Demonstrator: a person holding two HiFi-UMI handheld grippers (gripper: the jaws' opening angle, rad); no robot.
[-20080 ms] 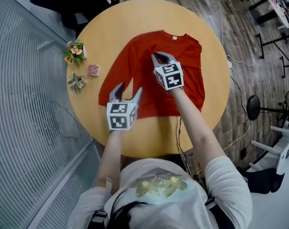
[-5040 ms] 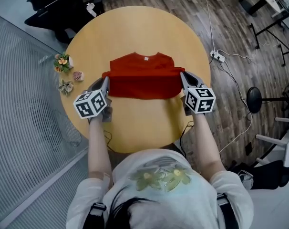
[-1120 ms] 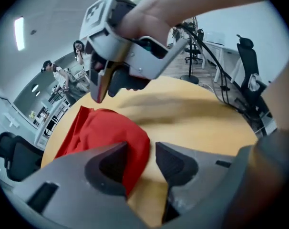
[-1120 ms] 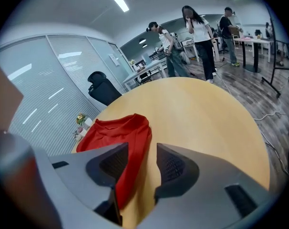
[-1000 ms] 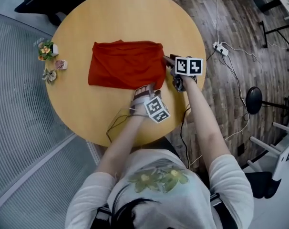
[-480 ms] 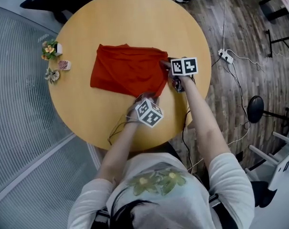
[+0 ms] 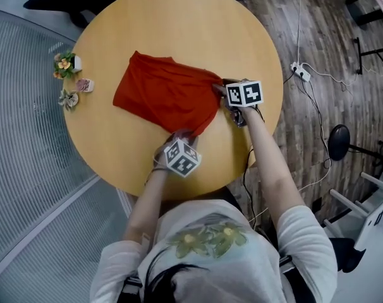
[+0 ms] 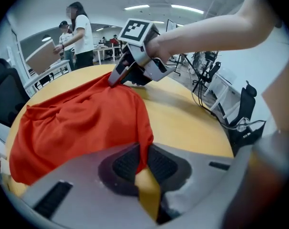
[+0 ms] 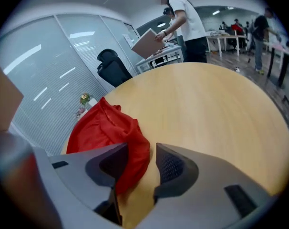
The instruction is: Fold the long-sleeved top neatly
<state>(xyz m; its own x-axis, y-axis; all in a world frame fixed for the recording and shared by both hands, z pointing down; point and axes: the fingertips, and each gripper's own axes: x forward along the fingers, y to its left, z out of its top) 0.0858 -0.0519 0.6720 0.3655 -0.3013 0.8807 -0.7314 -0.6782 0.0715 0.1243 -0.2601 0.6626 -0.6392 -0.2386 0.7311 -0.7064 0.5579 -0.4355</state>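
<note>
Just-closing fingers (image 8: 123, 163) of left gripper (image 8: 144, 152) pinching red top (image 7: 163, 93) — right gripper's (image 9: 140, 163) spread, one part-hidden by cloth

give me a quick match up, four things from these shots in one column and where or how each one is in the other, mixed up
Things:
1. left tongs
2. right tongs
3. red top
4. flower ornaments

Places or states:
a. near the left rim of the table in the head view
b. jaws apart, the top's edge between them
c. shut on a corner of the top
d. lying mid-table, rumpled

Pairs: 1-c, 2-b, 3-d, 4-a

The left tongs' jaws have just been closing on that corner.
</note>
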